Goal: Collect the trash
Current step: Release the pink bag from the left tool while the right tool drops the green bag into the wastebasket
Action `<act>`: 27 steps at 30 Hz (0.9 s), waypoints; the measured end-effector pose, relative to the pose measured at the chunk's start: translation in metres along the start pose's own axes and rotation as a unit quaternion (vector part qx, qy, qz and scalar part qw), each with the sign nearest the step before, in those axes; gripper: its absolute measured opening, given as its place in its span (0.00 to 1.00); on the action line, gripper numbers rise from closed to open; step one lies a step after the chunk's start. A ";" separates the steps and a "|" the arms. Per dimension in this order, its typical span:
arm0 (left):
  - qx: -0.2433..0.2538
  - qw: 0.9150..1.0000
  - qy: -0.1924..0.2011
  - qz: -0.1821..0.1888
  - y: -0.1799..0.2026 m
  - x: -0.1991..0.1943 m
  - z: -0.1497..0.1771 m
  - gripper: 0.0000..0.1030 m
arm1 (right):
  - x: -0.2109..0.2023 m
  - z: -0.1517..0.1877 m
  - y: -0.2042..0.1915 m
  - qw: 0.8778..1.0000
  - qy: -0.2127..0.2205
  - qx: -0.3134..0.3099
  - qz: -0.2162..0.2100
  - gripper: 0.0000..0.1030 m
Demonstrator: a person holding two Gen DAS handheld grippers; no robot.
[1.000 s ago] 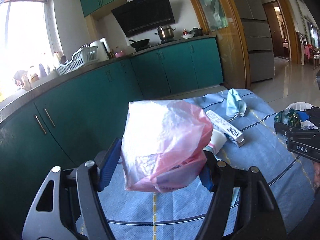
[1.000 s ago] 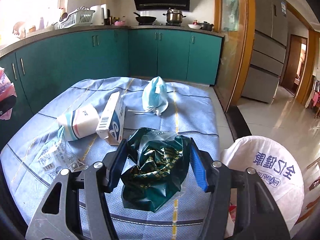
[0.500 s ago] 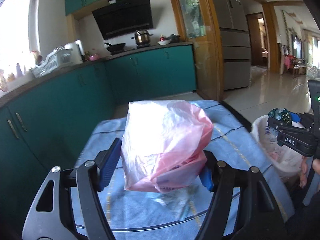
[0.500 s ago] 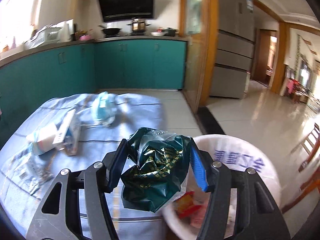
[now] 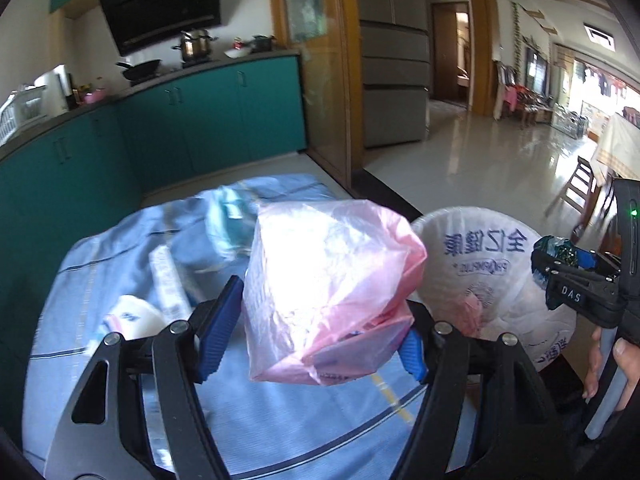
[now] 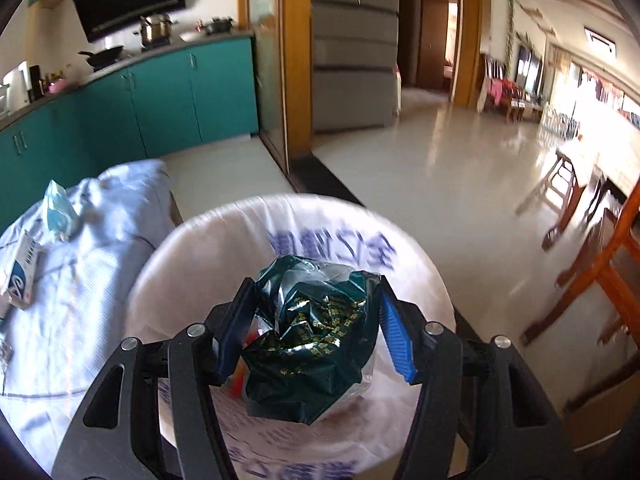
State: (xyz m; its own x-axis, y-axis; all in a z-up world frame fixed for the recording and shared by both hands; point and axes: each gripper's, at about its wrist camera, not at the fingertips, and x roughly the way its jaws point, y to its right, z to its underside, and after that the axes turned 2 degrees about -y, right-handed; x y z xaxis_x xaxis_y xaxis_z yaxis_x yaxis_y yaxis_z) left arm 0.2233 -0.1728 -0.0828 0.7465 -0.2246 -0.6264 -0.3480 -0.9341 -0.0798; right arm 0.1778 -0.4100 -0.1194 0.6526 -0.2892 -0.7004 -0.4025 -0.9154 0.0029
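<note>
Trash goes 2 pieces at a time in this kitchen. The right gripper (image 6: 316, 336) is clamped on a crumpled dark green foil wrapper (image 6: 310, 336), its blue pads pressing the bundle from both sides, and it hangs directly above the open mouth of the white lined bin (image 6: 416, 276), which stands on the floor just right of the table. That position suggests the wrapper is ready to be dropped: opening the jaws should let it fall onto the pink and red scraps already visible inside.

The left gripper (image 5: 320, 322) is closed to about half its span around a bunched pink plastic bag (image 5: 328, 296), held above the near right part of the blue striped tablecloth (image 5: 280, 424), close to the bin (image 5: 492, 248) but not yet over it. It appears to be waiting its turn, since the right gripper (image 5: 576, 280), seen at the right of the left wrist view, occupies the space over the rim.

Left on the cloth, farther left and toward the far side, are a long white carton (image 5: 170, 284), a white roll-shaped package (image 5: 132, 318) and a crumpled blue face mask (image 6: 58, 212). Both held items are light and springy, so a partial release could leave film snagged on a pad.
</note>
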 end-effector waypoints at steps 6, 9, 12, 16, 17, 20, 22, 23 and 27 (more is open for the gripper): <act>0.026 0.999 -0.017 0.028 0.042 0.025 -0.004 0.68 | 0.010 0.001 0.002 1.000 -0.016 0.002 0.002 0.58; 0.032 0.999 -0.019 0.034 0.051 0.031 -0.011 0.68 | 0.012 -0.001 0.005 1.000 -0.017 0.019 0.005 0.66; 0.043 0.998 -0.021 0.045 0.066 0.040 -0.018 0.68 | 0.005 -0.004 0.013 0.999 0.001 0.048 0.008 0.78; 0.059 0.996 -0.025 0.065 0.090 0.047 -0.020 0.70 | -0.002 -0.004 0.033 0.994 0.025 0.105 0.029 0.79; 0.062 0.995 -0.027 0.071 0.096 0.050 -0.022 0.72 | -0.003 -0.004 0.038 0.992 0.027 0.118 0.038 0.79; 0.074 0.992 -0.032 0.095 0.111 0.055 -0.019 0.81 | 0.002 -0.004 0.050 0.987 0.021 0.153 0.046 0.79; 0.086 0.991 -0.028 0.094 0.119 0.056 -0.017 0.85 | 0.006 -0.004 0.057 0.985 0.011 0.167 0.046 0.79; 0.088 0.992 -0.024 0.091 0.120 0.055 -0.017 0.87 | 0.008 -0.003 0.058 0.984 0.008 0.172 0.046 0.79; 0.088 0.993 -0.017 0.081 0.116 0.048 -0.014 0.89 | 0.008 -0.004 0.056 0.985 0.008 0.168 0.043 0.79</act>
State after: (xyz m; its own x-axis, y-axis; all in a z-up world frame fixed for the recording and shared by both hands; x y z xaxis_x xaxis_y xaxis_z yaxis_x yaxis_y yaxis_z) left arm 0.2270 -0.2962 -0.1112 0.6543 -0.3552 -0.6676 -0.5578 -0.8228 -0.1089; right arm 0.1629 -0.4643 -0.1218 0.6157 -0.3686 -0.6964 -0.6450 -0.7434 -0.1767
